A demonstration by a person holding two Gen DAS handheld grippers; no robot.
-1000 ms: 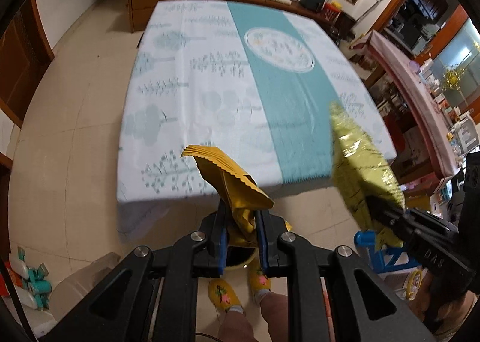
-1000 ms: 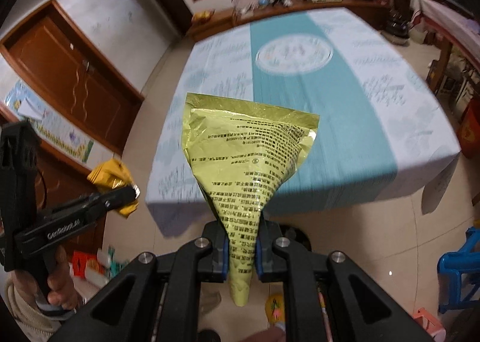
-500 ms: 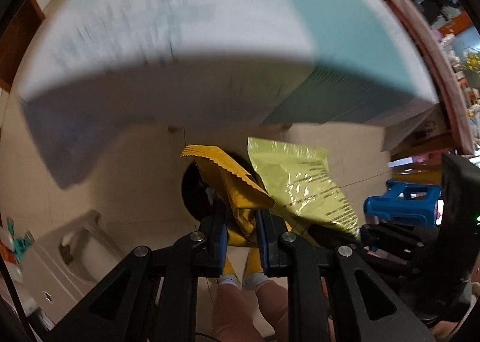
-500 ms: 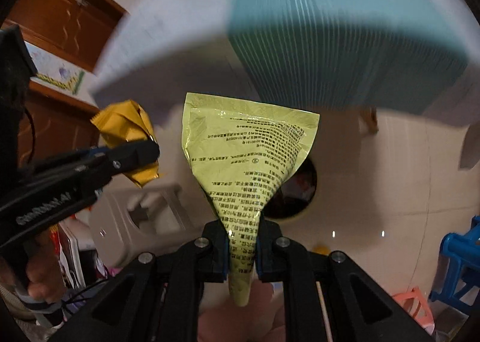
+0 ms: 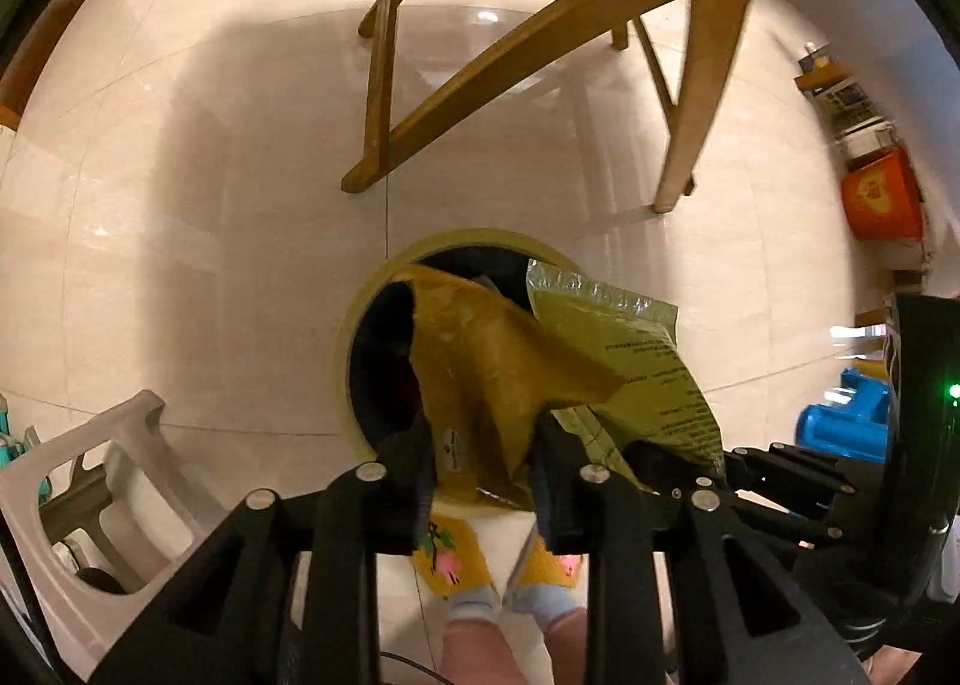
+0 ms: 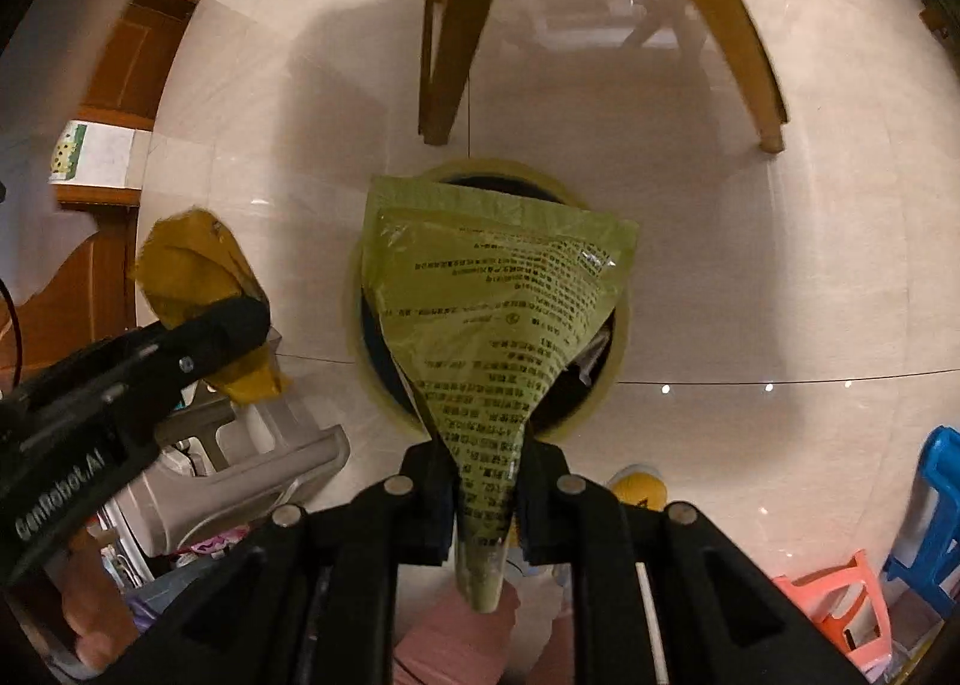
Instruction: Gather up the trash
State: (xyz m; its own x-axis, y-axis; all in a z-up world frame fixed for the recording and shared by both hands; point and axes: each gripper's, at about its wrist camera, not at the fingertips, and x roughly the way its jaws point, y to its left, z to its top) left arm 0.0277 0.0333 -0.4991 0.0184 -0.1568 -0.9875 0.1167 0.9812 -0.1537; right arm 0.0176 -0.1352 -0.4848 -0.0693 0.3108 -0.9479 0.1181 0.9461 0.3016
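A round bin (image 5: pixel 480 235) with a pale rim and dark inside stands on the tiled floor right below both grippers. My left gripper (image 5: pixel 480 433) points down at it. Its jaws are opening and stand wide, with a crumpled golden wrapper (image 5: pixel 492 361) loose between them above the bin's mouth. My right gripper (image 6: pixel 485 457) pinches the narrow end of a yellow-green wrapper (image 6: pixel 498 295) with black print, and its jaws are opening. That wrapper fans out over the bin (image 6: pixel 354 325). Off to the left there, the left gripper (image 6: pixel 240 319) shows with the golden wrapper (image 6: pixel 186 265).
Wooden legs (image 5: pixel 540 42) cross the floor just beyond the bin. A grey plastic stool (image 5: pixel 102 475) lies at the left, a blue stool (image 5: pixel 840 427) and an orange container (image 5: pixel 879 199) at the right. The person's feet in yellow slippers (image 5: pixel 456 559) stand beside the bin.
Both grippers dropped from above the tablecloth down to the bin under the table edge. The left jaws have spread apart around the golden wrapper; the right jaws have widened slightly.
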